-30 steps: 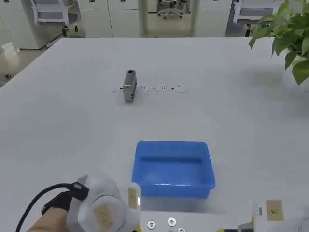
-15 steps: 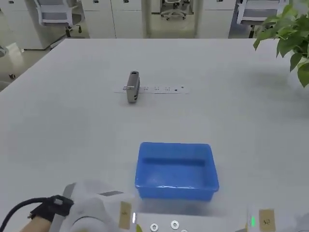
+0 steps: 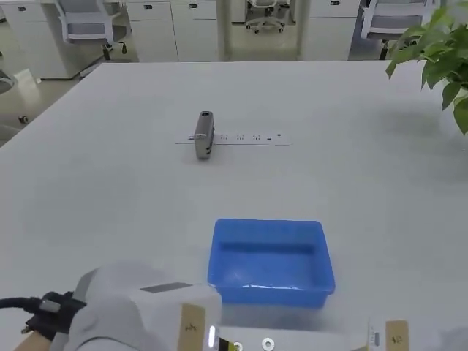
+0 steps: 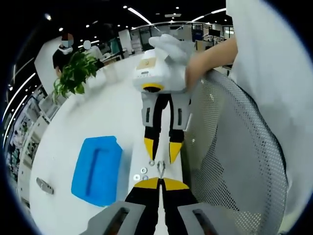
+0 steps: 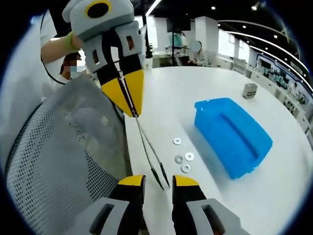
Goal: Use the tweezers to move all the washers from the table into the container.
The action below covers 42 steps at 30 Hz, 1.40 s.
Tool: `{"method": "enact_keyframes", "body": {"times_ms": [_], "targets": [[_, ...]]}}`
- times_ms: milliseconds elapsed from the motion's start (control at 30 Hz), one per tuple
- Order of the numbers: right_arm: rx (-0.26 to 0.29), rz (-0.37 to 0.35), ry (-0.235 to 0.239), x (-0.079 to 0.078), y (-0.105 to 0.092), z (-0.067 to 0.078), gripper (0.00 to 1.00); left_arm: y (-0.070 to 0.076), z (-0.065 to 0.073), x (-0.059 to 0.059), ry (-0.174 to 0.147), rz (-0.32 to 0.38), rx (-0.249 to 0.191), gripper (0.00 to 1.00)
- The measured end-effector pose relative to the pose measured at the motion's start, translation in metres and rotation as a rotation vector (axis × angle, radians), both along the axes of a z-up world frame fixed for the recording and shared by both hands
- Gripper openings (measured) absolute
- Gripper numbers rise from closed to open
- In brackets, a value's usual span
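Several small metal washers (image 5: 179, 159) lie on the white table (image 3: 110, 183) just in front of the blue container (image 3: 270, 259), which looks empty. The washers (image 4: 143, 170) and the container (image 4: 97, 169) also appear in the left gripper view. My left gripper (image 4: 161, 182) is shut on the thin tweezers (image 4: 160, 169). In the right gripper view that left gripper (image 5: 128, 100) comes in from above, with the tweezers (image 5: 149, 152) running down from it. Their tips reach between the jaws of my right gripper (image 5: 159, 182), which is open. The two grippers face each other at the table's near edge, and the right gripper (image 4: 162, 148) stands beyond the washers.
A mesh chair back (image 4: 230, 156) sits close behind the near table edge. A grey block (image 3: 205, 134) and a white strip (image 3: 248, 137) lie mid-table. A green plant (image 3: 439, 51) stands at the far right. Office chairs and cabinets stand beyond the table.
The left gripper has drawn back toward the lower left of the head view and looms larger. The right gripper has sunk lower at the bottom edge. The container and washers stay put.
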State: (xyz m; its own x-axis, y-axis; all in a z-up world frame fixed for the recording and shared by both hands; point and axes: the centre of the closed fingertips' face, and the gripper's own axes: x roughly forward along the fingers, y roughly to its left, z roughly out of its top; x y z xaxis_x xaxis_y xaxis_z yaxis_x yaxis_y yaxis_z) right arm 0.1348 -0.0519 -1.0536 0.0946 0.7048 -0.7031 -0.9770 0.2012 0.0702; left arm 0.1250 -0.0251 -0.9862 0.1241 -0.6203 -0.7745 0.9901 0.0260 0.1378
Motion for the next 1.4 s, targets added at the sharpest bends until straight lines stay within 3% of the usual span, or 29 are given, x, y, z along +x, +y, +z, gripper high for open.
{"method": "enact_keyframes", "body": {"times_ms": [267,467,600,800,967,1200,1400], "targets": [[0.0,0.049,-0.022,-0.002,0.009,0.001,0.15,-0.031,0.012,0.002,0.007,-0.032,-0.046,0.0],[-0.002,0.055,-0.03,0.001,0.007,0.001,0.09,-0.039,0.013,0.006,0.028,-0.033,-0.066,0.0],[0.01,0.032,-0.063,0.01,0.006,0.007,0.08,-0.041,0.017,0.011,0.007,-0.032,-0.057,0.0],[0.04,-0.01,-0.057,0.019,0.007,0.009,0.08,-0.043,0.018,0.021,-0.009,-0.031,-0.05,0.0],[0.05,-0.017,-0.05,0.021,0.008,0.009,0.08,-0.042,0.014,0.024,-0.025,-0.049,-0.015,0.0],[0.072,-0.045,-0.053,0.026,0.007,0.013,0.08,-0.044,0.017,0.027,-0.029,-0.058,-0.022,0.0],[0.073,-0.052,-0.041,0.026,0.007,0.01,0.08,-0.044,0.013,0.03,-0.004,-0.056,-0.009,0.0]]}}
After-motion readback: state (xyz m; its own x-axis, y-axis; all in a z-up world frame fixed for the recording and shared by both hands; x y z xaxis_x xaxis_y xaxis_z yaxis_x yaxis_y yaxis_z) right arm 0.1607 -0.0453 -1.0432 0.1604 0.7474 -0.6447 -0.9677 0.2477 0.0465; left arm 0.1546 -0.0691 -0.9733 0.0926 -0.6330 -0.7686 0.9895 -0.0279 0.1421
